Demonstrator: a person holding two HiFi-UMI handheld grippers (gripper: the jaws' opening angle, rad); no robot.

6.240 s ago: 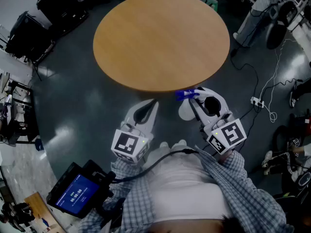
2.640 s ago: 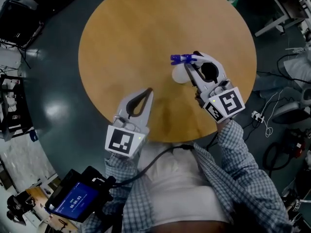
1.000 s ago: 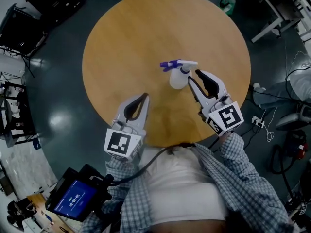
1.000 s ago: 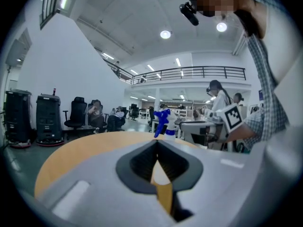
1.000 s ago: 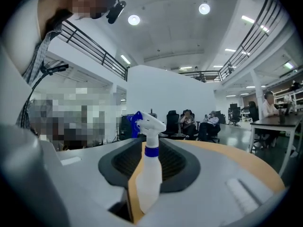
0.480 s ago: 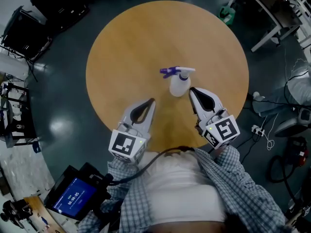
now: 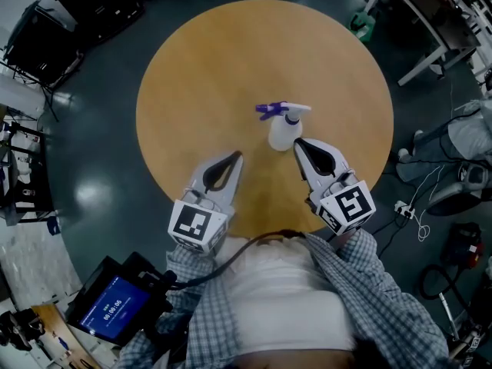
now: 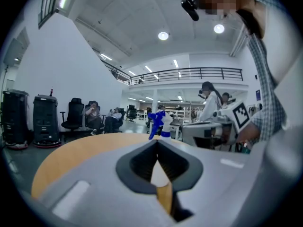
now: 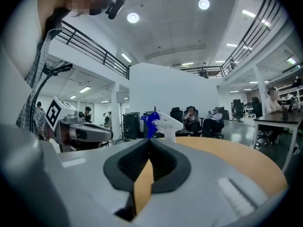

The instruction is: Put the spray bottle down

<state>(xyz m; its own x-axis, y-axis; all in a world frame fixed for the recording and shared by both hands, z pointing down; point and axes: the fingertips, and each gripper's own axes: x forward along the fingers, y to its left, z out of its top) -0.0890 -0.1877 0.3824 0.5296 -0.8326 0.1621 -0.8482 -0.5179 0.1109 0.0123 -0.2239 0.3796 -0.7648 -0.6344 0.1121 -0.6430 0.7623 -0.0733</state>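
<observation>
On the table (image 7: 207, 60), the bottle (image 7: 282, 133) stands upright just past my right gripper (image 7: 298, 143), whose jaws are closed and empty. My left gripper (image 7: 238, 156) is closed on nothing too.

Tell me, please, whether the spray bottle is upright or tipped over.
Upright: the spray bottle stands on its base on the table, blue-nozzled head on top.

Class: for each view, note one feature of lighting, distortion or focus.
Head view: dim overall, with pale glare on the dark glossy floor, yet the white spray bottle with blue trigger stands crisp on the round wooden table. Left gripper view: fisheye bends the balcony railing, corners black. Right gripper view: the right gripper looks soft up close; ceiling lamps flare.
</observation>
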